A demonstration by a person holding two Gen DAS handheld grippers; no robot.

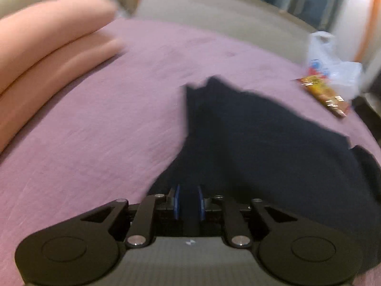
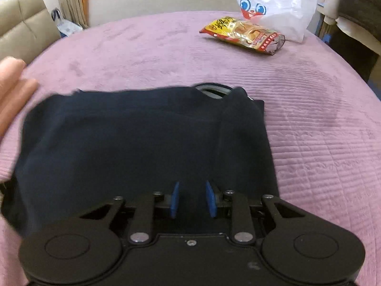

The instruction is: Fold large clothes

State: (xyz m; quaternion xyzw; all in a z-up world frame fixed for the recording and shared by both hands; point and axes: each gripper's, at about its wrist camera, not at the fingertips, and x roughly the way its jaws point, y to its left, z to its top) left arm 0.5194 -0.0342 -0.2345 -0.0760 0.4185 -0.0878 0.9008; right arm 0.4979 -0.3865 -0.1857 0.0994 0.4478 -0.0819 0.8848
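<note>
- Two handheld grippers hang over a dark navy garment (image 2: pixel 133 138) that lies partly folded on a purple bedspread (image 2: pixel 297 109).
- Left gripper (image 1: pixel 189 201): its blue pads sit close together with dark navy cloth between them. It appears to be pinching a fold of the garment (image 1: pixel 262 138), though blur keeps the contact from being certain.
- Right gripper (image 2: pixel 193 199): its blue pads stand apart over the near edge of the garment. Whether they press on the cloth cannot be told.
- From the right wrist view the garment forms a rough rectangle in the middle of the bed, with a pale collar opening (image 2: pixel 214 90) at its far edge.
- Beyond the garment, well apart from it, a yellow and red snack packet (image 2: pixel 243 35) lies on the bedspread, just beside a white plastic bag (image 2: pixel 285 12) printed with a cartoon face.
- Blurred fingers (image 1: pixel 47 43) of a person's hand fill the left edge of both views.
</note>
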